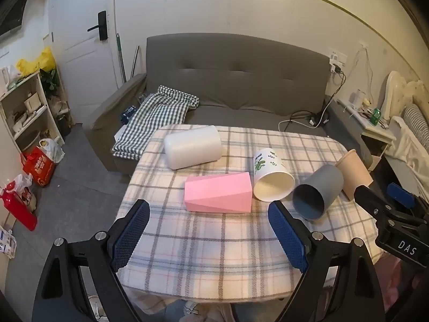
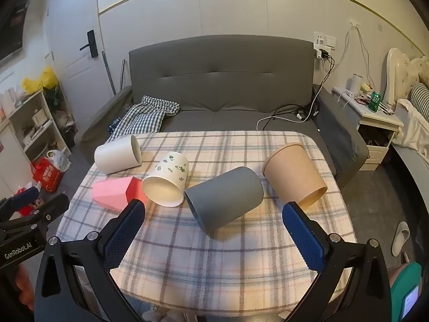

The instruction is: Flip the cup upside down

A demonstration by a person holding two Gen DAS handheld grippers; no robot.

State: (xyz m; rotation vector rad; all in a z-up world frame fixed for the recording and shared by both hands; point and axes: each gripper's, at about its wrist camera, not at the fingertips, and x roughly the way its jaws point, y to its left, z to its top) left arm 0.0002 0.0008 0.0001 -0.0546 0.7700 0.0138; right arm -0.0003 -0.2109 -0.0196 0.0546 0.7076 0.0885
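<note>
Approach step, nothing grasped. Left gripper (image 1: pixel 209 230) and right gripper (image 2: pixel 214 230) both spread wide, empty, hovering over near tabletop (image 2: pixel 214 263). Five cups lie sideways; grey cup (image 2: pixel 225 197) sits mid-tabletop, nearest the right gripper. Next: probably close on its wall, rotate mouth-down.

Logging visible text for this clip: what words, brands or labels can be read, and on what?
"DAS": white letters on the right gripper body, left wrist view.
"GenRobot.AI": on the left gripper body, right wrist view.
Red bag print: too blurred.
Green can label: too small.
</note>
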